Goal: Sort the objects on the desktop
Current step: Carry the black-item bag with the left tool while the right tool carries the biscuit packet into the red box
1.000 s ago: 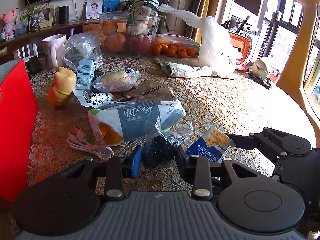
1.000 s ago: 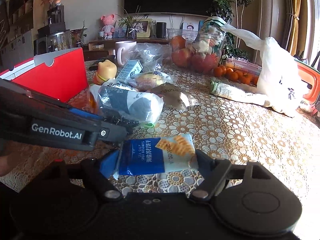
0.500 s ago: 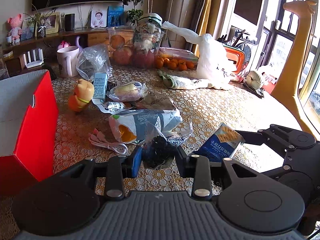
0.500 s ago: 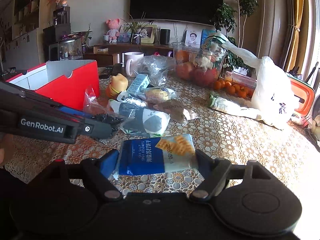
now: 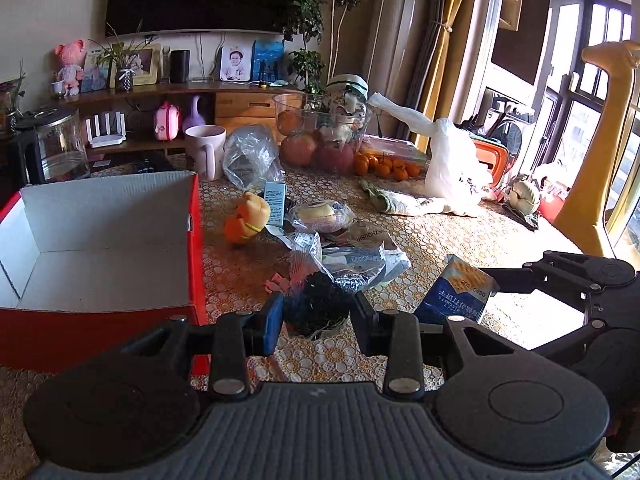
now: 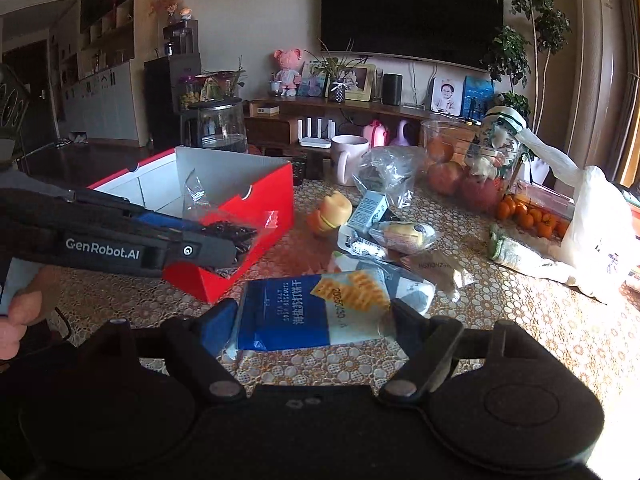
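Left hand-held gripper clamped narrow on clear bag of dark bits, held above bench just right of red box. Right hand-held gripper spread wide, pads pressing both ends of blue cracker packet, lifted off bench. Snack wrappers, orange toy, milk carton lie far centre. Mug beyond box.

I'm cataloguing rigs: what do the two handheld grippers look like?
Both are black plastic. The left gripper has round disc housings, a ribbed grey body, silver pivot bolts, a blue pad and white "GenRobot.AI" lettering along its side. The right gripper matches: black linkage arms, blue pad.
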A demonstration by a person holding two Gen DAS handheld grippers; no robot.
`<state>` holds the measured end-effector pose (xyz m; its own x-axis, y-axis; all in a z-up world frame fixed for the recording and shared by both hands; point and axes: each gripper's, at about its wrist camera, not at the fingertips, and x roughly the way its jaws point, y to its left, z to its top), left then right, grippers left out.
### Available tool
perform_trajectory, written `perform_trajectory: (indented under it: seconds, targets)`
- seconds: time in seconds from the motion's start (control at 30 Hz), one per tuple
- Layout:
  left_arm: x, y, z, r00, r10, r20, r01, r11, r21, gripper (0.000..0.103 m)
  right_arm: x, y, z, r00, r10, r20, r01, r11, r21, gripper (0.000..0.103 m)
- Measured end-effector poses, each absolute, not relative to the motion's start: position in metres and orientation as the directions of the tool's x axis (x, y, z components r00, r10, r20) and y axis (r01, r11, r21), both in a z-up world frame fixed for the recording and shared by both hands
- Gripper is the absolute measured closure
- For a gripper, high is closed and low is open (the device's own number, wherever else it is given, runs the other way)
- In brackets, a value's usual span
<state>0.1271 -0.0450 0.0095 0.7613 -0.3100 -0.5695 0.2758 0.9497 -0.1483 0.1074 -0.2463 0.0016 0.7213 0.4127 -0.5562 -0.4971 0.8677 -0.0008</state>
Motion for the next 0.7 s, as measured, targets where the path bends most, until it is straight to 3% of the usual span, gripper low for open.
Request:
perform_trajectory:
  seconds: [0.7]
  targets:
    - [0.135,0.087,0.025,0.765,-0.188,-0.616,0.128,0.982,-0.141,0.068,0.154,-0.140,0.043,0.627,0.516,-0.583,-0.622,0.782,0.023,0.022]
